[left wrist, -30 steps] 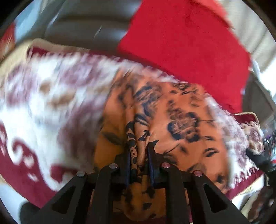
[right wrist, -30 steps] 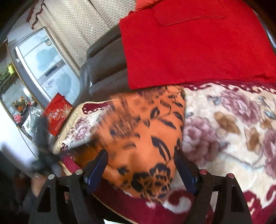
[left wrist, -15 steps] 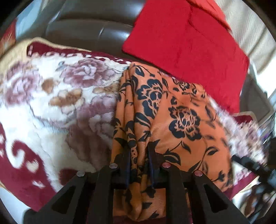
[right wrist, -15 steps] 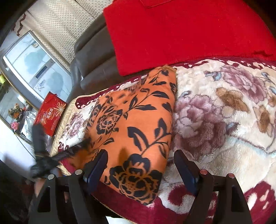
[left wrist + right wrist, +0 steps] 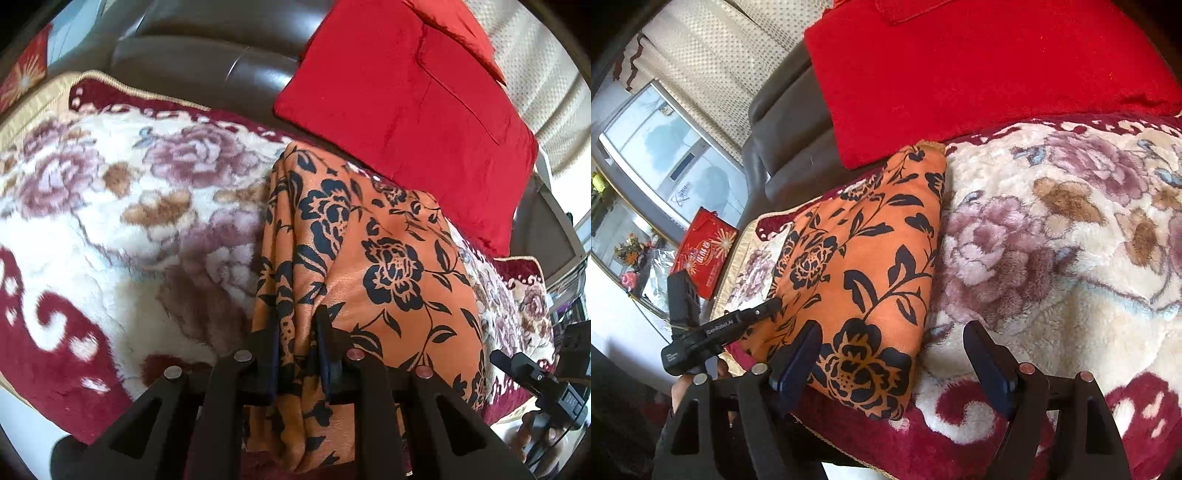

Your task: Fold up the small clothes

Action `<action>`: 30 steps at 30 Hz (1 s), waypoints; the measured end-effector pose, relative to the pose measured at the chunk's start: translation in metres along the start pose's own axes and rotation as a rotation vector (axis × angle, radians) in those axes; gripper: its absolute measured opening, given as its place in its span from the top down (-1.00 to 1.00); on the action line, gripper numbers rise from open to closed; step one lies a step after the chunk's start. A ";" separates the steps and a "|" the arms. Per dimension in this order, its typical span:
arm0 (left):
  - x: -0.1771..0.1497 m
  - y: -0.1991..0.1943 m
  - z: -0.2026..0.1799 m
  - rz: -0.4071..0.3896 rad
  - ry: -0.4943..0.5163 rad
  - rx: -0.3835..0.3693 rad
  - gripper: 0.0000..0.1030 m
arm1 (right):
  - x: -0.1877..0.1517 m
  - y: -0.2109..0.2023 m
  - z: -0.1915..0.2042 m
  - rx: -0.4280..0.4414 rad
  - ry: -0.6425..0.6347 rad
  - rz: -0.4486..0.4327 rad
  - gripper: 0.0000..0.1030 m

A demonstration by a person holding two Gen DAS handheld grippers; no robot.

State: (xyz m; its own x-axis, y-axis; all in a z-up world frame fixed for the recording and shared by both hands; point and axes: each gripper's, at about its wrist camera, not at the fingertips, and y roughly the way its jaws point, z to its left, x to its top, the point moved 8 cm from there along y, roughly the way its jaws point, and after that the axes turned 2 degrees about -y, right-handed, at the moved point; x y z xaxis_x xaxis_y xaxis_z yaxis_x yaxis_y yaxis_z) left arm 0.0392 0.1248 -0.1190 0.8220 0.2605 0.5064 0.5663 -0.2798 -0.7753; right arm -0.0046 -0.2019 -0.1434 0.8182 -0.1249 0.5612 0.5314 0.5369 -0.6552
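**Orange floral cloth, mid-fold, one edge pinched**

The orange floral garment is laid lengthwise on the plush floral blanket, just below the red cushion on the dark sofa. Its bunched near edge is pinched between the narrowed jaws of the left gripper. The right gripper is held over the opposite near corner, jaws spread wide, nothing clamped. Looks like a fold is being set up; next, that corner probably needs to be grabbed so both ends can be carried over evenly.
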 end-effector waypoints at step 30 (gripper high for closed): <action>0.033 0.037 -0.018 0.007 0.094 0.186 0.17 | 0.007 0.081 0.020 0.070 -0.009 0.282 0.18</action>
State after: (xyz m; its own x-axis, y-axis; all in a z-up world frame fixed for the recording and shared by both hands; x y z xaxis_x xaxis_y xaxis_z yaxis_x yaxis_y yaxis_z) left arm 0.0883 0.1064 -0.1240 0.8330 0.1692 0.5267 0.5465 -0.1038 -0.8310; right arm 0.0397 -0.1425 -0.1822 0.9293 0.0451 0.3665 0.2663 0.6057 -0.7498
